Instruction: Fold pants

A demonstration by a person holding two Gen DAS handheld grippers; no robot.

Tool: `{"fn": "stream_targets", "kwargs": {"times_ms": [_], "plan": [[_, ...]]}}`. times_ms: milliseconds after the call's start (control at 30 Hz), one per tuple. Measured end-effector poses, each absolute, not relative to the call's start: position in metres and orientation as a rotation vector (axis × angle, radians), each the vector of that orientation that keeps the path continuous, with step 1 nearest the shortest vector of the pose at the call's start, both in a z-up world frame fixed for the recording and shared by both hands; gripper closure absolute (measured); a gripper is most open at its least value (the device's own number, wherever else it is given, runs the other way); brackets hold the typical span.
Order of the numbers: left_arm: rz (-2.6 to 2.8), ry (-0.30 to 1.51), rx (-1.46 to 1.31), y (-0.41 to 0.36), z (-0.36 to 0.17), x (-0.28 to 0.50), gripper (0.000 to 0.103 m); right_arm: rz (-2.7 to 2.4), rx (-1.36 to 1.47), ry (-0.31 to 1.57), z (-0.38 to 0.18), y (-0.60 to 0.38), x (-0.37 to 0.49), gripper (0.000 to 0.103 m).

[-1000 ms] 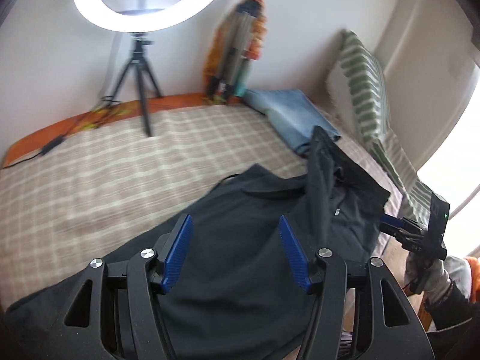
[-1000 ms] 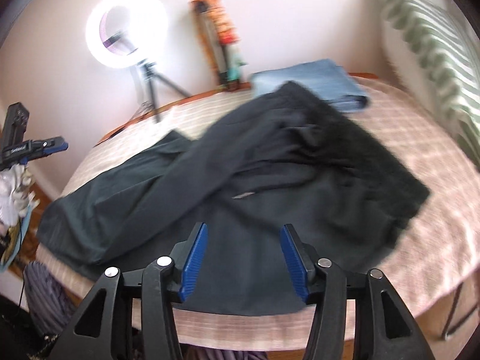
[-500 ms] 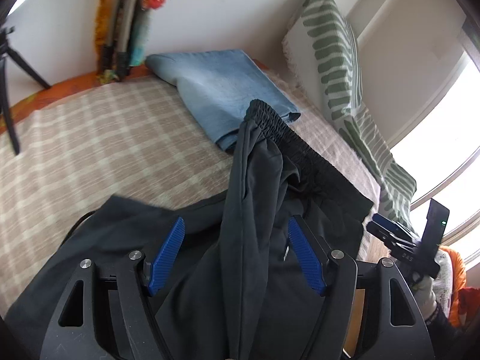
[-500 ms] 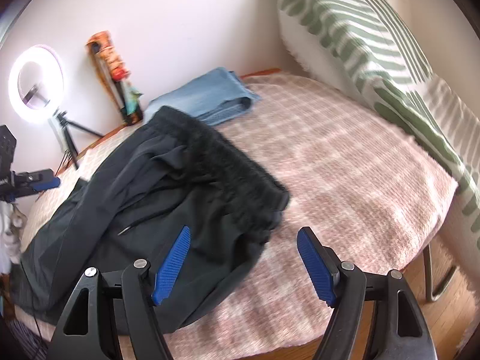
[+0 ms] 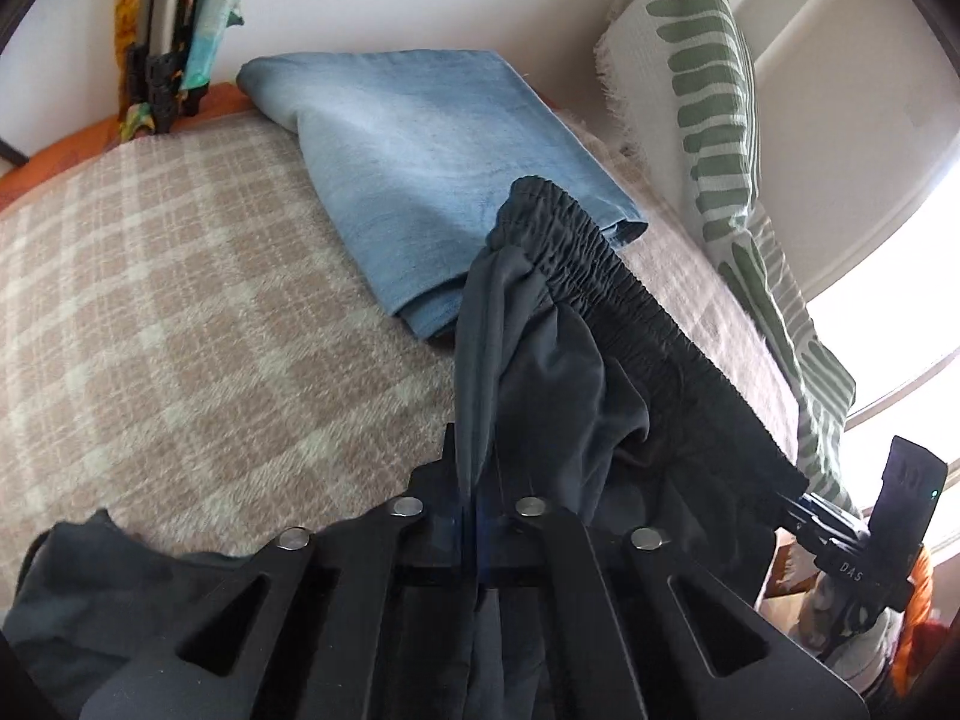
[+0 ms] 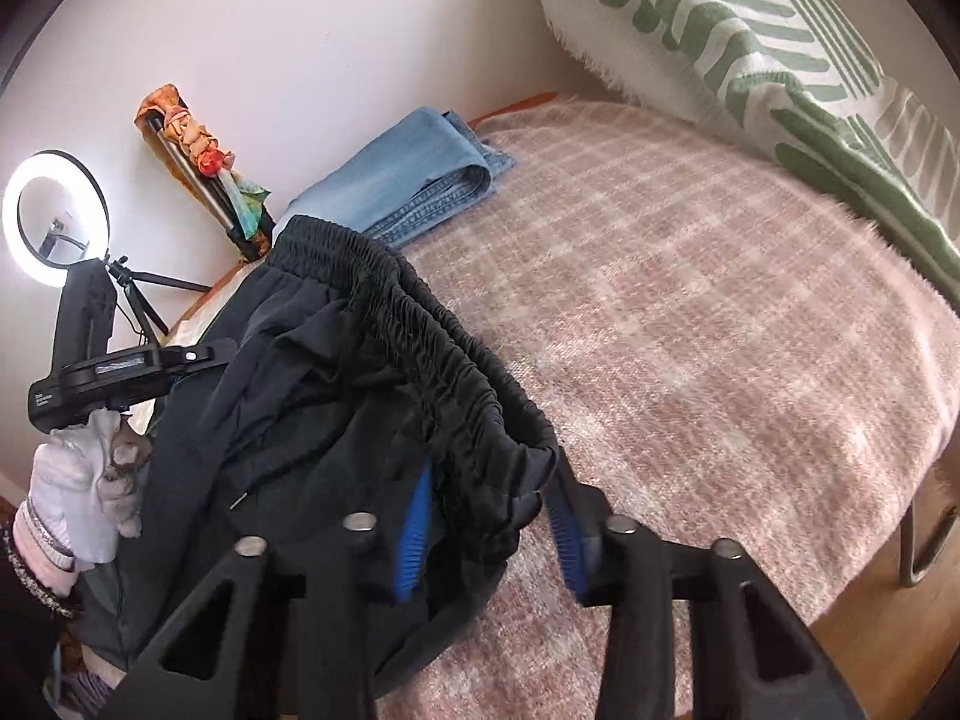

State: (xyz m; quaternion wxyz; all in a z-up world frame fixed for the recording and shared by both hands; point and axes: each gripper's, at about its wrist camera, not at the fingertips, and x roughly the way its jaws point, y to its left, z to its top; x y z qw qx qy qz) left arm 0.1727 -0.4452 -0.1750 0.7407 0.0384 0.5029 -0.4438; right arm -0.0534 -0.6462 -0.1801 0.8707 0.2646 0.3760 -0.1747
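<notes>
Black pants [image 5: 540, 360] lie on a checked beige bed cover [image 5: 180, 300], their elastic waistband [image 6: 432, 324] running toward folded jeans. My left gripper [image 5: 474, 516] is shut on a raised fold of the black cloth just below the waistband's far end, and the fold pulls up taut from its jaws. My right gripper [image 6: 489, 534] sits at the waistband's near corner. Its jaws are closing, and the bunched waistband end fills the gap between the blue pads [image 6: 414, 534]. A gloved hand [image 6: 78, 480] holding the left gripper shows at the left edge of the right wrist view.
Folded blue jeans [image 5: 432, 168] lie by the wall behind the pants. A green-striped pillow [image 6: 750, 42] leans at the head of the bed. A ring light on a tripod [image 6: 54, 216] and a colourful bundle [image 6: 198, 150] stand against the wall. The bed edge drops to a wooden floor [image 6: 870, 630].
My left gripper moved in toward the waistband and closed on the raised fold of the pants. My right gripper came down onto the waistband corner, its jaws narrowing around it.
</notes>
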Motion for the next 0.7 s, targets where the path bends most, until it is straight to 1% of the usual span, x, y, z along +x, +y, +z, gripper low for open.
{"fn": "stream_targets", "kwargs": {"times_ms": [33, 100, 200, 333, 400, 467, 600, 667, 700], "plan": [[-0.985, 1.084, 0.09, -0.449, -0.173, 0.172, 0.102, -0.363, 0.552, 0.788, -0.18, -0.646, -0.052, 0.074], [-1.008, 1.062, 0.092, -0.449, -0.167, 0.166, 0.102, -0.359, 0.548, 0.793, -0.182, -0.646, -0.052, 0.077], [-1.081, 1.007, 0.106, -0.45, -0.148, 0.144, 0.102, -0.372, 0.547, 0.798, -0.184, -0.648, -0.055, 0.078], [-1.203, 0.897, 0.229, -0.458, -0.126, 0.094, 0.102, -0.398, 0.536, 0.793, -0.18, -0.651, -0.063, 0.068], [-1.27, 0.87, 0.277, -0.462, -0.121, 0.065, 0.102, -0.419, 0.508, 0.771, -0.172, -0.651, -0.07, 0.065], [-1.331, 0.862, 0.308, -0.467, -0.12, 0.042, 0.102, -0.433, 0.498, 0.727, -0.16, -0.653, -0.08, 0.064], [-1.434, 0.848, 0.469, -0.482, -0.136, -0.013, 0.102, -0.36, 0.606, 0.63, -0.143, -0.672, -0.1, 0.057], [-1.444, 0.845, 0.539, -0.488, -0.149, -0.03, 0.102, -0.298, 0.679, 0.596, -0.139, -0.682, -0.105, 0.052], [-1.442, 0.863, 0.572, -0.491, -0.158, -0.036, 0.102, -0.254, 0.722, 0.581, -0.139, -0.688, -0.105, 0.045]]}}
